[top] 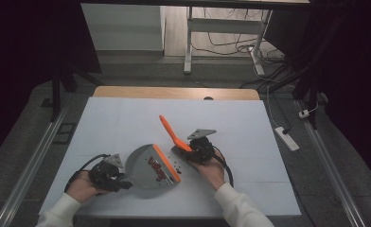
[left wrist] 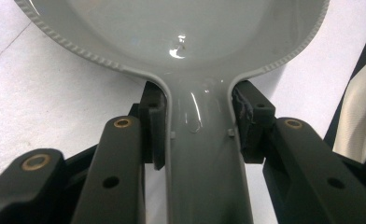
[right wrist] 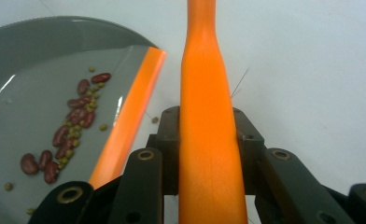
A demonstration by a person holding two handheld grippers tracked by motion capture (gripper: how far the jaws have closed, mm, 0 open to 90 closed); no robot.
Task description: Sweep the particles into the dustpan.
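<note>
**Sweeping beans into dustpan: brush held, a few strays left**

While the table (top: pixel 127 113) lies mostly bare, the dustpan (top: pixel 143 165) sits near its 6 o'clock edge, orange lip facing 3 o'clock. Left gripper (top: pixel 109 174) has its jaws closed on the pan's handle at 9 o'clock. Right gripper (top: pixel 200 147), jaws clamped on the brush (top: pixel 172 132), is just beside the lip; brush handle runs toward 11 o'clock. Pan holds red beans (right wrist: pixel 73 116) and small green ones. A few strays (top: pixel 176 165) lie outside the lip, nearer the right gripper; judged next target.
</note>
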